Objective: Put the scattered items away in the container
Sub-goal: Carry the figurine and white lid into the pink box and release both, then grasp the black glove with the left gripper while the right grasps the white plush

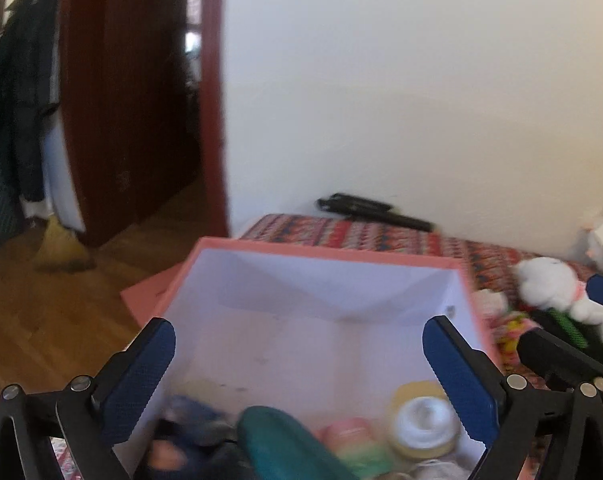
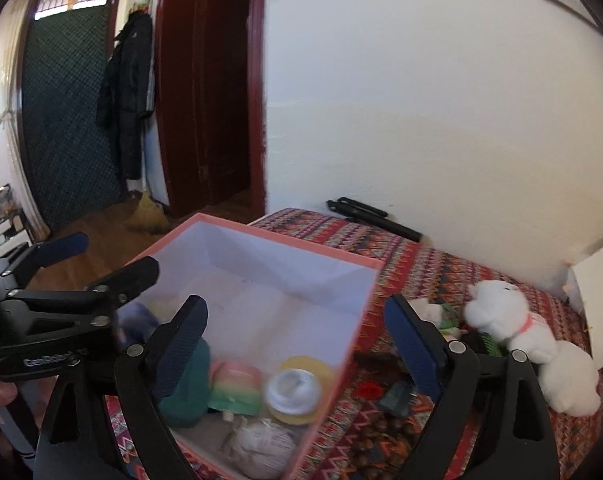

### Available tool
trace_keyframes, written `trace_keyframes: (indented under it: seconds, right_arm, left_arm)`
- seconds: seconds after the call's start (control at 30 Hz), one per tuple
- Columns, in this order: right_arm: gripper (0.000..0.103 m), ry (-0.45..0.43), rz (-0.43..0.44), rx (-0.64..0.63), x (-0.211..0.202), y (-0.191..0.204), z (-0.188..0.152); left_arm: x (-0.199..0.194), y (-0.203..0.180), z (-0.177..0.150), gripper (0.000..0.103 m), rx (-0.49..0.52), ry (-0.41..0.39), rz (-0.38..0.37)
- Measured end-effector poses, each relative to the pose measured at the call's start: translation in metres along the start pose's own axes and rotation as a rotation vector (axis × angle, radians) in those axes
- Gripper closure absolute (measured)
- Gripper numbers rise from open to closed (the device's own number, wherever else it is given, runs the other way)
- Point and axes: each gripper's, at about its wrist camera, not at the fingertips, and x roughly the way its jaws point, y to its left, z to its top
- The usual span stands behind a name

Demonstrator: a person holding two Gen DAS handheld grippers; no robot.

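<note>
Left gripper (image 1: 299,354): jaws spread wide, nothing between the pads, hovering over the open pink cardboard box with white lining (image 1: 321,252). Right gripper (image 2: 297,338): jaws spread, empty, straddling the box's right wall. Inside the box: teal soft item (image 2: 185,392), pastel striped block (image 2: 235,386), yellow tape roll (image 2: 299,384). Outside, on the red patterned cloth (image 2: 421,276): white plush dog (image 2: 517,328), to the box's right.

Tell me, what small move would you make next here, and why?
Probably swing the right gripper toward the white plush toy on the patterned cover. Its jaws stand open and empty, the toy still lies outside the pink box, and several items already sit inside.
</note>
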Motion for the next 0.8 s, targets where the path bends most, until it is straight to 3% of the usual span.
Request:
trace_keyframes:
  seconds: [0.17, 0.33, 0.53, 0.63, 0.8]
  right_arm:
    - [0.007, 0.002, -0.090, 0.080, -0.040, -0.061, -0.018]
    - [0.006, 0.022, -0.203, 0.166, -0.066, -0.129, -0.044]
    - [0.006, 0.073, -0.326, 0.381, -0.107, -0.229, -0.099]
    - [0.006, 0.112, -0.304, 0.544, -0.114, -0.283, -0.129]
    - [0.006, 0.086, -0.139, 0.999, -0.106, -0.381, -0.198]
  left_arm:
    - [-0.012, -0.053, -0.004, 0.001, 0.062, 0.006, -0.103]
    - [-0.019, -0.133, -0.026, 0.001, 0.203, 0.046, -0.195]
    - [-0.011, -0.226, -0.060, 0.001, 0.320, 0.107, -0.292]
    - [0.007, -0.263, -0.080, 0.001, 0.310, 0.180, -0.345]
    - [0.054, -0.303, -0.096, 0.001, 0.155, 0.346, -0.440]
